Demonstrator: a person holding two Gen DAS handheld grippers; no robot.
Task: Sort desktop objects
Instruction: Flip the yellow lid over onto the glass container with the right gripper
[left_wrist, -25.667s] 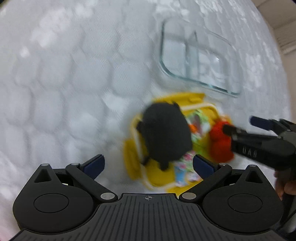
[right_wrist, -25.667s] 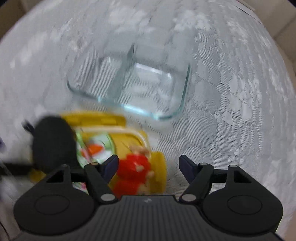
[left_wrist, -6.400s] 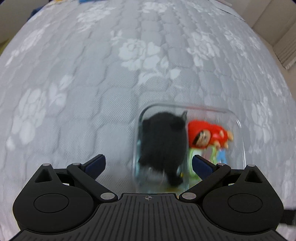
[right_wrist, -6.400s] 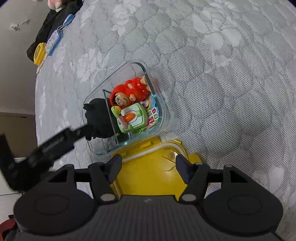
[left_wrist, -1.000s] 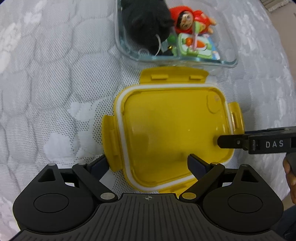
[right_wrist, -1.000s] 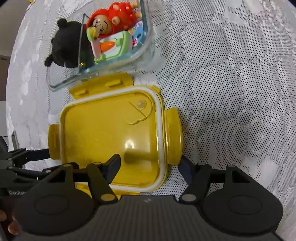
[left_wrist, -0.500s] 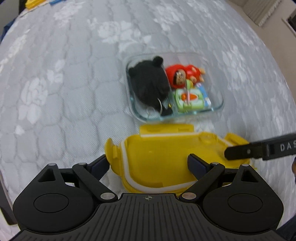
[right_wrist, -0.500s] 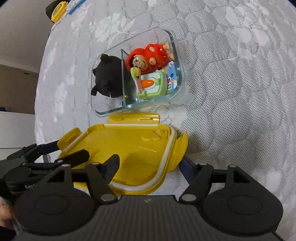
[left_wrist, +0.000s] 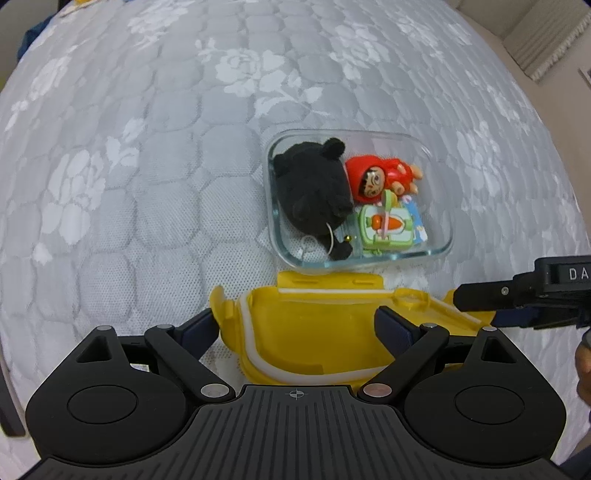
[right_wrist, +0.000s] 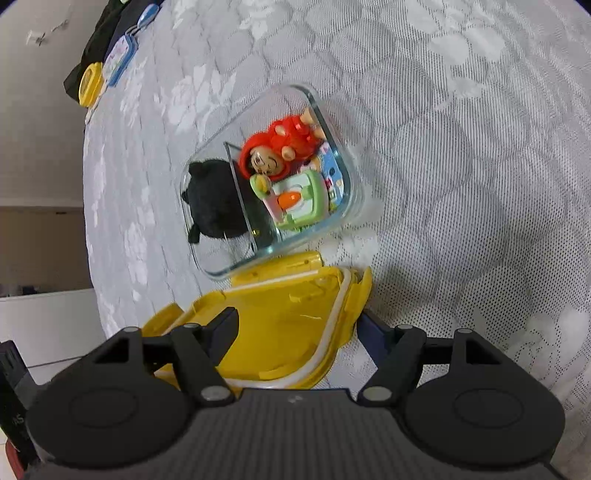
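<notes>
We find both grippers set on the yellow lid (left_wrist: 325, 332), which is off the bedcover (left_wrist: 147, 166) and tilted, its inner side with the white seal facing up. The left gripper (left_wrist: 299, 325) has its fingers spread wide: one pad lies against the lid's left clip flap and the other rests over the lid's inner face. The right gripper (right_wrist: 295, 325) likewise straddles the lid's right edge, one finger inside the lid and one outside under the right flap. Both are pinching the lid at its sides.

The glass container (left_wrist: 439, 236) stands on the bedcover just beyond the lid's far flap, touching or nearly touching it; we cannot tell which. It is divided in two. The black plush toy (left_wrist: 310, 188) fills the left compartment, its key ring lying at the near end. The right compartment holds the red-hooded figure (left_wrist: 380, 177) at the far end and the green carrot toy (left_wrist: 388, 225) at the near end, over a blue-edged card (left_wrist: 417, 225).

At the far left edge of the bed, in the right wrist view, lie a small yellow item (right_wrist: 89, 83) and a blue-rimmed tag (right_wrist: 120, 61) on dark cloth (right_wrist: 110, 22).
</notes>
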